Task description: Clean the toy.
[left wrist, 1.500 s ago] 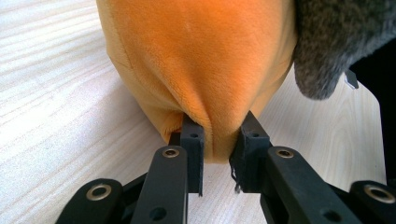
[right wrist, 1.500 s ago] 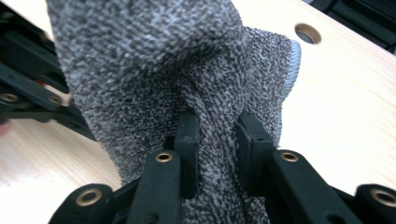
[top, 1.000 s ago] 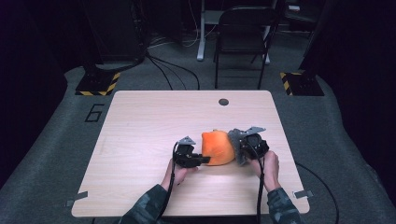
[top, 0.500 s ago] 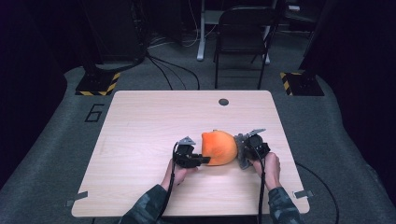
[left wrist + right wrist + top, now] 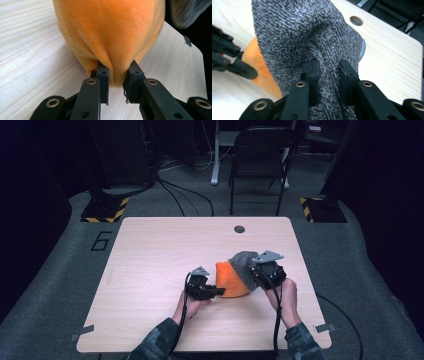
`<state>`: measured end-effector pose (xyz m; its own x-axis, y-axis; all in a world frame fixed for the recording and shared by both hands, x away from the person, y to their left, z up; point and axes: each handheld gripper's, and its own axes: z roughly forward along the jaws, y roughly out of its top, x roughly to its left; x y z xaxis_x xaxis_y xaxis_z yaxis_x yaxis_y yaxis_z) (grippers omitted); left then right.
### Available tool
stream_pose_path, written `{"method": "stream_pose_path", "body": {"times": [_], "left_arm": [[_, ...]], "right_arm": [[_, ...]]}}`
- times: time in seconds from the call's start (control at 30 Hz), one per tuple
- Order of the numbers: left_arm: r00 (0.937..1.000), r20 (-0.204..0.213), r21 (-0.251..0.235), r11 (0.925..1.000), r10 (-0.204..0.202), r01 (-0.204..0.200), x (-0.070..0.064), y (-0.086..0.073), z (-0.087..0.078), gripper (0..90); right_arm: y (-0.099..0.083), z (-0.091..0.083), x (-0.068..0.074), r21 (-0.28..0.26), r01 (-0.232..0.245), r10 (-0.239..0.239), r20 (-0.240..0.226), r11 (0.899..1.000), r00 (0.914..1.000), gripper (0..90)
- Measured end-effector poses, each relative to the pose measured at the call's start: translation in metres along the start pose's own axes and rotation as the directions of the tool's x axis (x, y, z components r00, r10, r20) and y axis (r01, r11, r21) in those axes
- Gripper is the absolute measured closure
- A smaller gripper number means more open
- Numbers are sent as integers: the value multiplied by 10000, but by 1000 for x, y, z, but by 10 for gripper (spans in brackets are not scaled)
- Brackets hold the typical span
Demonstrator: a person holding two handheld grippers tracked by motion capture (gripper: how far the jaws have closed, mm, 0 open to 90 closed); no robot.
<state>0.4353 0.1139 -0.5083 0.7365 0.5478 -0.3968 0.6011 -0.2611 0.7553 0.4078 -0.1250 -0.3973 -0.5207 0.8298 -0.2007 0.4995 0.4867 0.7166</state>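
Note:
A soft fabric item, orange plush [image 5: 231,279] on one face and grey speckled knit [image 5: 243,264] on the other, lies on the wooden table [image 5: 150,255] right of centre. My left gripper [image 5: 220,292] is shut on a fold of the orange plush [image 5: 110,32] at its near-left edge. My right gripper [image 5: 256,274] is shut on the grey knit [image 5: 312,37] and holds it folded up over the orange part. In the right gripper view the left gripper [image 5: 242,68] shows at the left against the orange fabric [image 5: 262,72].
A round cable hole [image 5: 239,229] sits near the table's far edge. A black chair [image 5: 260,160] stands beyond the table. Floor plates with yellow-black stripes [image 5: 105,210] lie at the far left and far right. Bare wood spreads over the left half.
The grey side has been pulled up and over: earlier the item looked almost all orange, now grey knit covers its right and far part. The left gripper stays put.

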Motion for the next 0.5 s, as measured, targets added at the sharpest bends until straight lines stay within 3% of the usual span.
{"method": "stream_pose_path", "body": {"times": [0.07, 0.13, 0.37, 0.5], "left_arm": [[10000, -37, 83, 10000, 25, -24, 0, 0, 0, 763], [10000, -55, 63, 10000, -58, 58, 0, -1, 1, 758], [10000, 55, -19, 10000, -4, 4, 1, -1, 0, 705], [9997, 83, -102, 9997, 225, -225, 1, 0, 0, 593]], "right_arm": [[-5, 15, 6, 481, 102, -100, -38, 9988, 9999, 733], [-12, 28, 10, 604, 405, -416, 171, 9974, 9990, 737], [-14, 31, 7, 563, 320, -325, 86, 9979, 9994, 740], [-16, 33, 4, 622, 89, -87, -35, 9980, 10000, 741]]}}
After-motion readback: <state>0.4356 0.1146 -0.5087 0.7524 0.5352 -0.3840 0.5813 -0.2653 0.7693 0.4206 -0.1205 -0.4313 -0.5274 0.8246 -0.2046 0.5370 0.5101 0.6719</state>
